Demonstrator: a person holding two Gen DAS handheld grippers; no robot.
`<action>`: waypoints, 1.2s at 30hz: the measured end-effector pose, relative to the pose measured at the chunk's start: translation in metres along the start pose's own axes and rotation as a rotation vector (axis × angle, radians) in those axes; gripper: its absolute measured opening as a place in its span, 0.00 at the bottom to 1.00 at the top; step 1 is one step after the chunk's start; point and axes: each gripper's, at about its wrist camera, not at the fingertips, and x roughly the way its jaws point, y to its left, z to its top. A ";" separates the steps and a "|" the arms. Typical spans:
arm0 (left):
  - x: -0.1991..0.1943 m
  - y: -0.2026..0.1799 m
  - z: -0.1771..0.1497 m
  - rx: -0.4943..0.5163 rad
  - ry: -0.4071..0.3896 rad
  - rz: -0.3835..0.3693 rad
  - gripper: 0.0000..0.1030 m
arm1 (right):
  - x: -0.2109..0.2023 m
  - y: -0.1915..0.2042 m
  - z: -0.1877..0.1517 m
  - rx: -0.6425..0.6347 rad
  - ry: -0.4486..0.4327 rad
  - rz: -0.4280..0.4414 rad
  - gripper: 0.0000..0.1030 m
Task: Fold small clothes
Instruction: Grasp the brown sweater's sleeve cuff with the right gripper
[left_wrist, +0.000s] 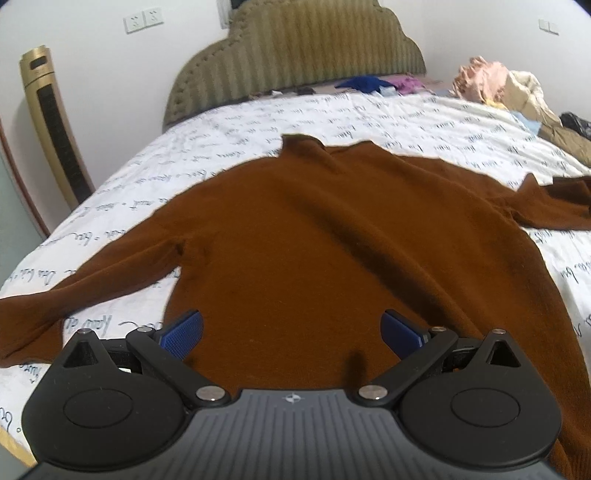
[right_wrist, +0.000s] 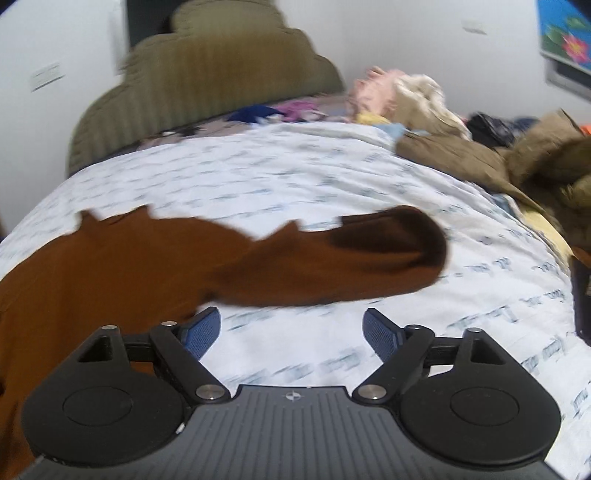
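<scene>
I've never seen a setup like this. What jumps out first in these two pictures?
A rust-brown knitted sweater lies spread flat across the white bedsheet printed with handwriting, sleeves out to both sides. Closest to each camera, black tongs with blue pads stand open: the left tongs over the sweater's body, the right tongs over bare sheet beside a sleeve. A heap of mixed clothes sits at the bed's far right, near the olive padded headboard.

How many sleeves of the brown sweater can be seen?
2. One sleeve lies spread to the left on the bed. The other sleeve lies to the right, its cuff end doubled back.
</scene>
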 end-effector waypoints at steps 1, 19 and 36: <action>0.001 -0.002 0.000 0.003 0.001 -0.006 1.00 | 0.008 -0.013 0.005 0.034 0.000 -0.010 0.93; 0.053 -0.159 0.077 0.202 0.018 -0.194 1.00 | 0.118 -0.117 0.064 0.026 0.058 -0.218 0.63; 0.070 -0.163 0.063 0.139 0.044 -0.176 1.00 | 0.110 -0.132 0.075 0.083 0.017 0.029 0.14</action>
